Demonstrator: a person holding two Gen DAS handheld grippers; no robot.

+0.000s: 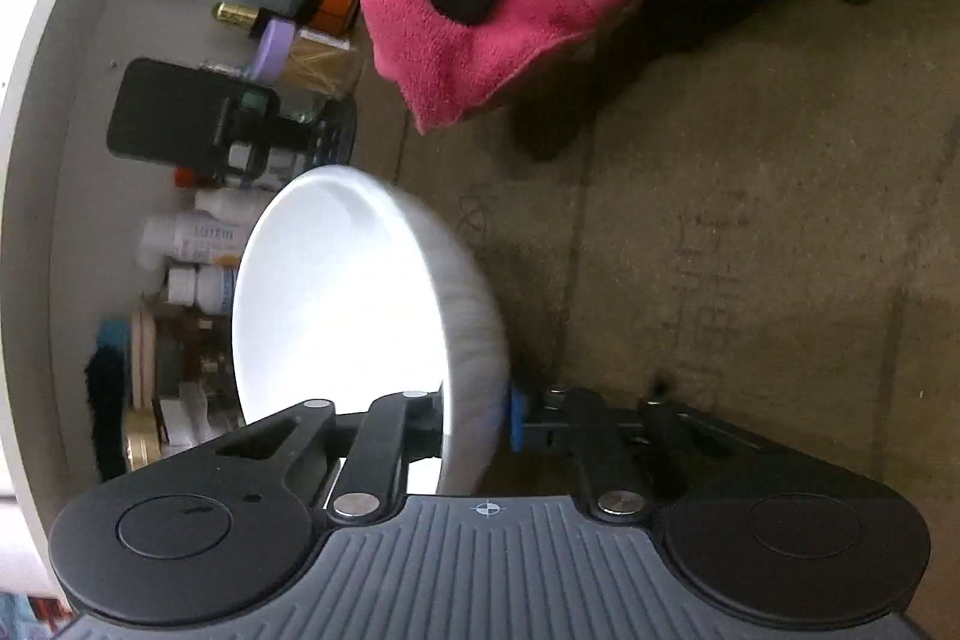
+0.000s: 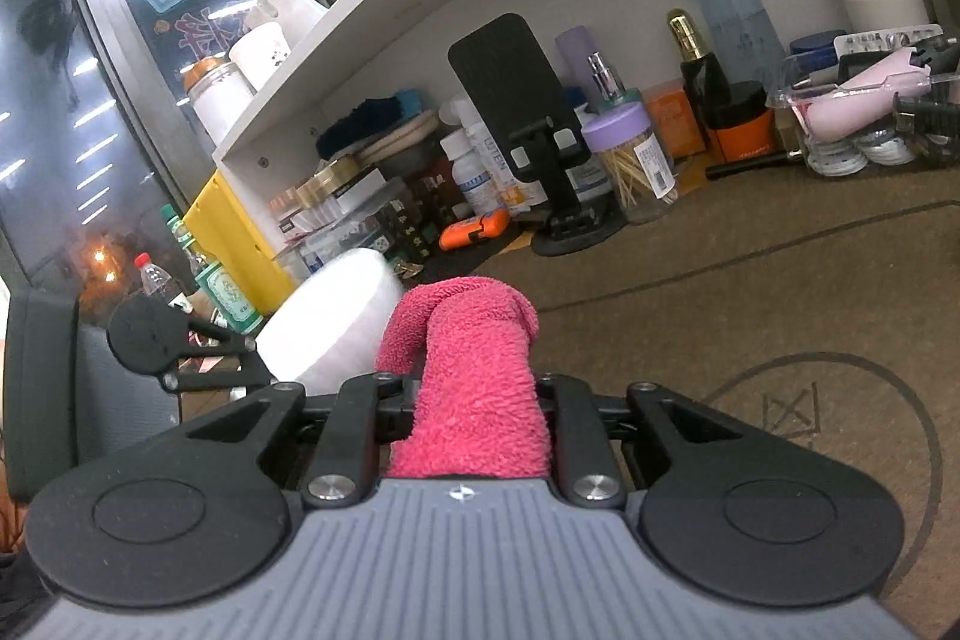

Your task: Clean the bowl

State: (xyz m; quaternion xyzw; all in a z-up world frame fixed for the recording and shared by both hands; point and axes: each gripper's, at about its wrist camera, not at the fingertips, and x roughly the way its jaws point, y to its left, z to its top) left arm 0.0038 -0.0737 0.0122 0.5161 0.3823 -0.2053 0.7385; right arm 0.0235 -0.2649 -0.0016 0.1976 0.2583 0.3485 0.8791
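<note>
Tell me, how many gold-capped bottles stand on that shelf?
2: a tall blue bottle at the back wall, and a shorter dark bottle just in front of it. Clutter may hide others.

White bowl motion-blurred along its outer wall, right claw's fingertips hidden inside pink towel

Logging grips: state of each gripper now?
Left gripper: closed on the white bowl rim.
Right gripper: closed on the pink towel.
</note>
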